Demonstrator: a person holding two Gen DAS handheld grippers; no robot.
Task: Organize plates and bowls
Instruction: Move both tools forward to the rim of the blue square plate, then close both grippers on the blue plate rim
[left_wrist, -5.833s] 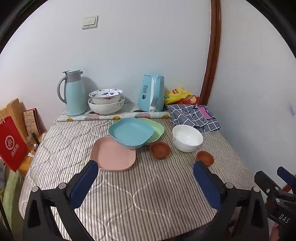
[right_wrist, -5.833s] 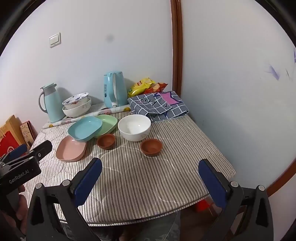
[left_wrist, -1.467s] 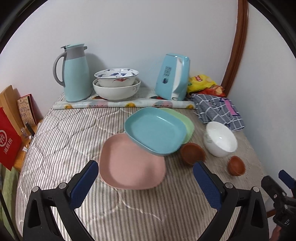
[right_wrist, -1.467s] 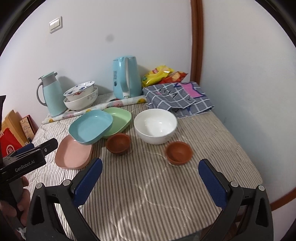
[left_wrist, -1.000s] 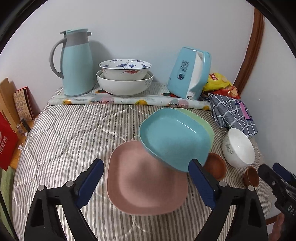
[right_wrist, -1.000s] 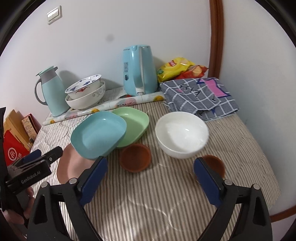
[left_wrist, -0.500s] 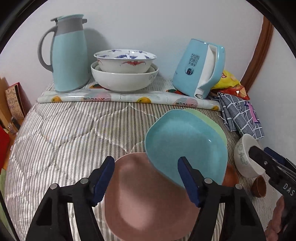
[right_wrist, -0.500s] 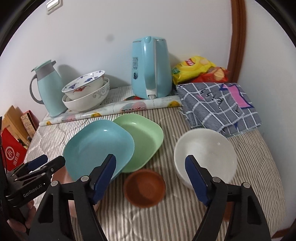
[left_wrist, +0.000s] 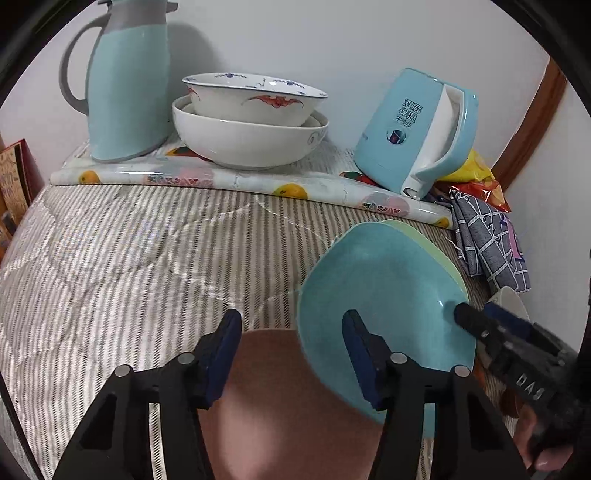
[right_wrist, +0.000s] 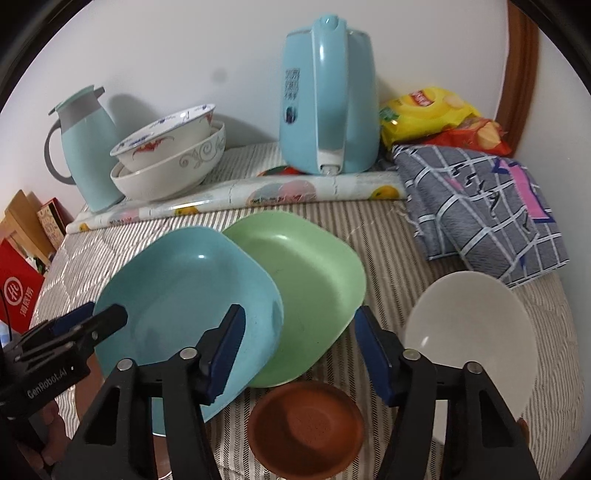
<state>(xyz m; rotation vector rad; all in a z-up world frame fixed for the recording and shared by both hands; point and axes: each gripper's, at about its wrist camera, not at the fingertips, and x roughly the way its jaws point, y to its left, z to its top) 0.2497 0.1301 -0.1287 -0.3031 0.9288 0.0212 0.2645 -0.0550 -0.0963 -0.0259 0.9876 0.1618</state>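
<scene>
A blue plate (left_wrist: 384, 295) (right_wrist: 177, 291) leans across a pink plate (left_wrist: 288, 402) and a green plate (right_wrist: 314, 288) (left_wrist: 424, 240). My left gripper (left_wrist: 291, 343) is open low over the pink plate's far edge, its right finger in front of the blue plate. My right gripper (right_wrist: 299, 336) is open over the green plate's near edge, above a small brown bowl (right_wrist: 306, 428). A white bowl (right_wrist: 469, 332) sits to the right. Each gripper shows at the edge of the other's view, the right gripper (left_wrist: 491, 325) and the left gripper (right_wrist: 92, 321).
Two stacked patterned bowls (left_wrist: 251, 122) (right_wrist: 170, 158), a blue thermos jug (left_wrist: 125, 77) and a blue kettle (right_wrist: 328, 96) stand at the back on a rolled mat (left_wrist: 236, 181). A checked cloth (right_wrist: 487, 206) and snack bags (right_wrist: 436, 114) lie back right. The table has a striped quilted cover (left_wrist: 110, 251).
Both grippers have moved forward and down toward the plates. Their jaws have narrowed but stay open. The dishes have not moved.
</scene>
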